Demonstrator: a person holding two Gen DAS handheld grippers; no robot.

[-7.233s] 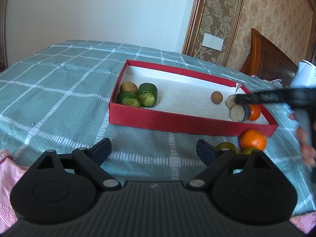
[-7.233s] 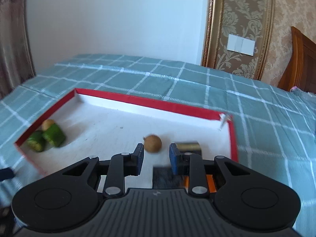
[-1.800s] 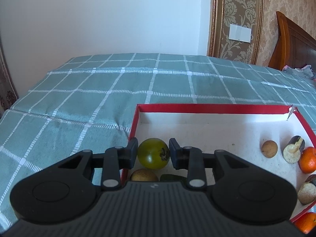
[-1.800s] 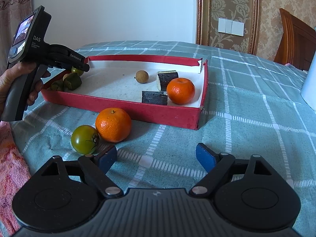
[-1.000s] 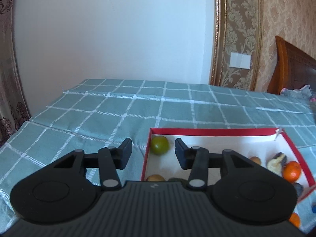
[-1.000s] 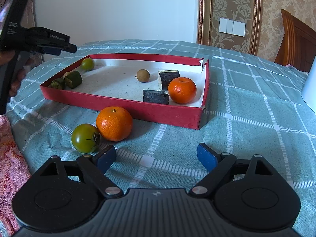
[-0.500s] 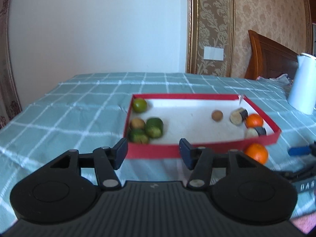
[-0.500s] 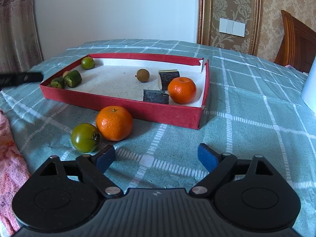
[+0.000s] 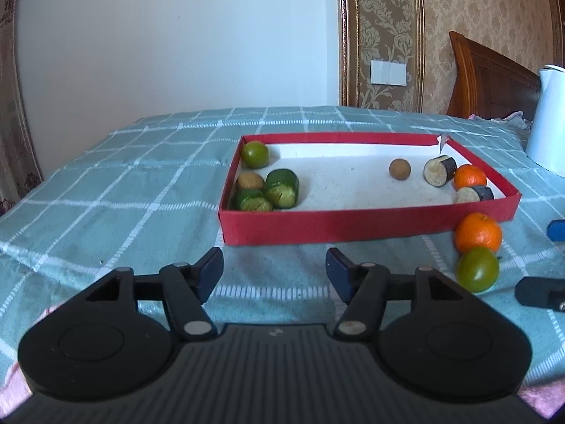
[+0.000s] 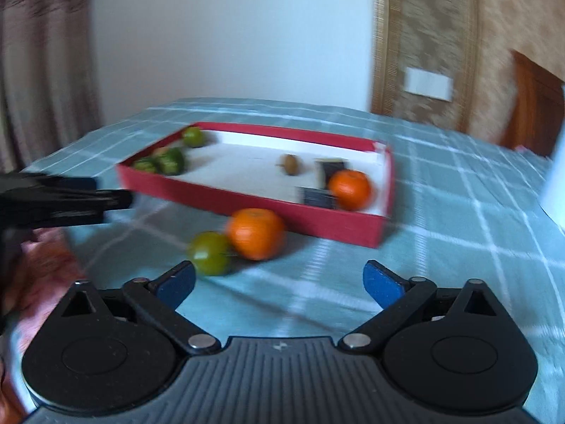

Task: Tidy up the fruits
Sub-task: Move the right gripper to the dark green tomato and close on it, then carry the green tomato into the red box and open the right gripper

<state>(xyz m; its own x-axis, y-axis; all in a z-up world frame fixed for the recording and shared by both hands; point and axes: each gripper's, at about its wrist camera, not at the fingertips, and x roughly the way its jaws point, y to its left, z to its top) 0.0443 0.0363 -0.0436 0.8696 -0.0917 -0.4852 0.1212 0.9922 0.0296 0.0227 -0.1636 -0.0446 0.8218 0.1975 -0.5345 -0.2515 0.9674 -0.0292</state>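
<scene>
A red tray (image 9: 367,224) (image 10: 247,200) lies on the checked green cloth. At its left end are a green tomato (image 9: 255,154), a kiwi (image 9: 249,181) and two green cucumber pieces (image 9: 281,188). At its right end are a brown longan (image 9: 399,169), two eggplant pieces (image 9: 439,175) and an orange (image 9: 469,176) (image 10: 349,184). Outside the tray's front lie an orange (image 9: 477,231) (image 10: 256,233) and a green tomato (image 9: 477,273) (image 10: 210,252). My left gripper (image 9: 273,274) is open and empty, in front of the tray. My right gripper (image 10: 279,282) is open and empty, just short of the loose fruits.
A white kettle (image 9: 547,120) stands at the right on the cloth. A pink towel (image 10: 42,265) lies at the near left edge. The left gripper's fingers (image 10: 67,199) show in the right wrist view. A wooden headboard (image 9: 491,77) stands behind.
My left gripper let the green tomato go in the tray's far left corner, opened and drew back in front of the tray. My right gripper is swinging towards the loose fruits; its view is blurred.
</scene>
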